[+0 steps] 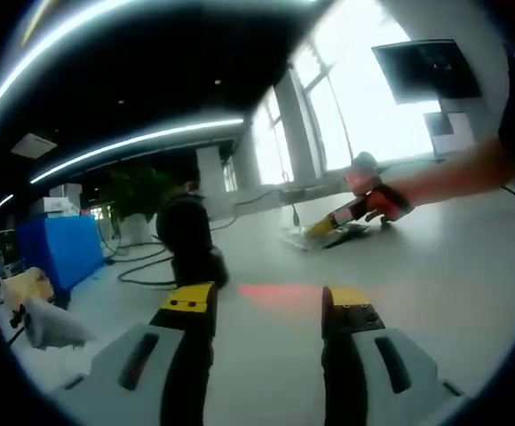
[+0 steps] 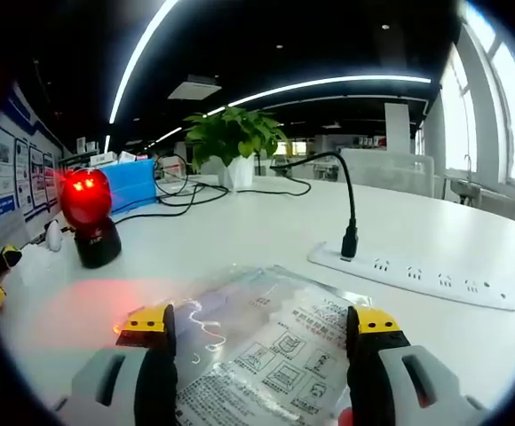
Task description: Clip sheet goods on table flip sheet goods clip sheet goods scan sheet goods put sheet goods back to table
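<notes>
Bright windows and long ceiling light strips frame the open office around the broad white surface [image 2: 240, 240] that we work on. In the right gripper view, our right gripper [image 2: 263, 335] points down over a clear plastic sheet packet printed with diagrams and text [image 2: 266, 342], which lies flat on the surface between and ahead of the yellow-tipped fingers [image 2: 147, 325]. These fingers stand wide apart, released, and we cannot tell whether their tips touch the packet. Beyond it, a white power strip [image 2: 413, 273] holds a black plug on a bent cable [image 2: 349, 213]. To the left sits a black scanner with a glowing red head [image 2: 89, 217], casting a reddish patch on the surface near our left finger. A leafy green potted plant [image 2: 233, 142] and a blue box [image 2: 133, 182] stand farther back.

In the left gripper view, our left gripper [image 1: 271, 311] hangs above bare surface with its fingers [image 1: 189, 302] spread wide and holding nothing. The right gripper appears in the distance, held by a hand [image 1: 384, 201] over the packet. A dark figure [image 1: 189, 235] stands behind.
</notes>
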A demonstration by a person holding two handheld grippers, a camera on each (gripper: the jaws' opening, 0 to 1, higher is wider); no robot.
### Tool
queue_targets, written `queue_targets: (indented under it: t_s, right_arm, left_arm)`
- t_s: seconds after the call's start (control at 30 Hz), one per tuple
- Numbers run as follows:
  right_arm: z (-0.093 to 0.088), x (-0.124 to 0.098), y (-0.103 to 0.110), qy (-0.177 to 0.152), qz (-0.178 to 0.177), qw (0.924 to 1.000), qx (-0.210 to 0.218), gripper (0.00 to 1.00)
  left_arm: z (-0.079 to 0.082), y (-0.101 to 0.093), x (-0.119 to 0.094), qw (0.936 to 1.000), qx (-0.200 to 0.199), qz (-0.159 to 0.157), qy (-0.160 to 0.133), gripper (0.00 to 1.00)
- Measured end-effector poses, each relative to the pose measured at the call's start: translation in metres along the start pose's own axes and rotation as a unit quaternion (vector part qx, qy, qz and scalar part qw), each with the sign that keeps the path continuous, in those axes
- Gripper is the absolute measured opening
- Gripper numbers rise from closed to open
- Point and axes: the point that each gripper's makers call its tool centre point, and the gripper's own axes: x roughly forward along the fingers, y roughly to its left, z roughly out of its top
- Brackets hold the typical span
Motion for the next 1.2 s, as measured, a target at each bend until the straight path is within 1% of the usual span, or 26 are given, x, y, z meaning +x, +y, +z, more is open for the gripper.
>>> queue_targets:
  t_s: [0.03, 0.1, 0.13, 0.17, 0.2, 0.23, 0.27, 0.3, 0.37, 0.4, 0.53, 0.63, 0.73, 0.9, 0.97, 1.07, 1.1, 1.2]
  right_arm:
    - [0.005, -0.001, -0.002, -0.011, -0.002, 0.9999, 0.004, 0.7]
    - [0.021, -0.004, -0.005, -0.048, -0.002, 0.9987, 0.016, 0.7]
    - [0.03, -0.007, -0.007, -0.066, -0.005, 0.9977, 0.017, 0.7]
    - [0.039, -0.011, -0.007, -0.084, -0.006, 0.9964, 0.003, 0.69]
    - [0.043, -0.013, -0.009, -0.09, -0.007, 0.9959, -0.004, 0.69]
    - [0.047, -0.017, -0.01, -0.096, -0.007, 0.9953, -0.002, 0.69]
    - [0.055, -0.022, -0.007, -0.112, -0.002, 0.9937, -0.001, 0.69]
    - [0.058, -0.027, -0.006, -0.119, 0.001, 0.9929, -0.001, 0.69]
    - [0.06, -0.036, -0.007, -0.125, -0.001, 0.9921, 0.002, 0.69]
    - [0.062, -0.043, -0.004, -0.13, 0.0, 0.9915, 0.005, 0.69]
    - [0.066, -0.064, -0.003, -0.136, -0.004, 0.9907, 0.006, 0.68]
    - [0.068, -0.074, -0.007, -0.136, -0.003, 0.9908, 0.002, 0.67]
    - [0.069, -0.09, -0.001, -0.134, -0.004, 0.9909, -0.004, 0.65]
    - [0.069, -0.118, 0.007, -0.148, -0.004, 0.989, 0.008, 0.63]
    - [0.071, -0.13, 0.014, -0.164, -0.002, 0.9863, 0.014, 0.63]
    - [0.068, -0.148, 0.024, -0.169, 0.0, 0.9855, 0.0, 0.63]
    - [0.067, -0.158, 0.026, -0.167, -0.006, 0.9858, -0.015, 0.63]
    - [0.071, -0.181, 0.032, -0.184, -0.008, 0.9827, -0.022, 0.63]
  left_arm:
    - [0.0, 0.0, 0.0, 1.0, -0.001, 0.001, 0.0, 0.4]
    - [0.0, 0.001, 0.0, 1.0, -0.001, 0.002, 0.0, 0.4]
    - [0.0, 0.001, 0.0, 1.0, -0.001, 0.002, 0.0, 0.4]
    - [0.0, 0.001, 0.0, 1.0, 0.0, 0.002, 0.0, 0.4]
    - [0.0, 0.001, 0.0, 1.0, 0.0, 0.003, 0.001, 0.4]
    - [-0.001, 0.001, 0.0, 1.0, 0.0, 0.003, 0.001, 0.4]
    - [-0.002, 0.001, 0.002, 1.0, 0.002, 0.006, 0.005, 0.39]
    - [-0.002, 0.001, 0.002, 0.9999, 0.005, 0.005, 0.007, 0.39]
    - [-0.001, -0.001, 0.001, 1.0, 0.006, 0.002, 0.005, 0.39]
    - [-0.001, -0.001, 0.001, 1.0, 0.006, 0.002, 0.003, 0.39]
    - [0.0, 0.002, 0.0, 1.0, -0.004, 0.004, 0.0, 0.39]
    - [0.0, 0.003, 0.0, 1.0, -0.007, 0.006, -0.002, 0.39]
    - [0.0, 0.003, 0.0, 0.9999, -0.007, 0.01, 0.001, 0.39]
    - [0.0, 0.002, -0.001, 0.9999, -0.01, 0.007, 0.0, 0.39]
    - [0.0, 0.003, -0.001, 0.9999, -0.012, 0.009, 0.001, 0.39]
    - [-0.001, 0.004, 0.0, 0.9999, -0.014, 0.01, 0.002, 0.39]
    - [0.0, 0.003, 0.0, 0.9999, -0.013, 0.009, 0.002, 0.39]
    - [0.004, 0.0, -0.003, 0.9999, -0.015, 0.002, -0.007, 0.39]
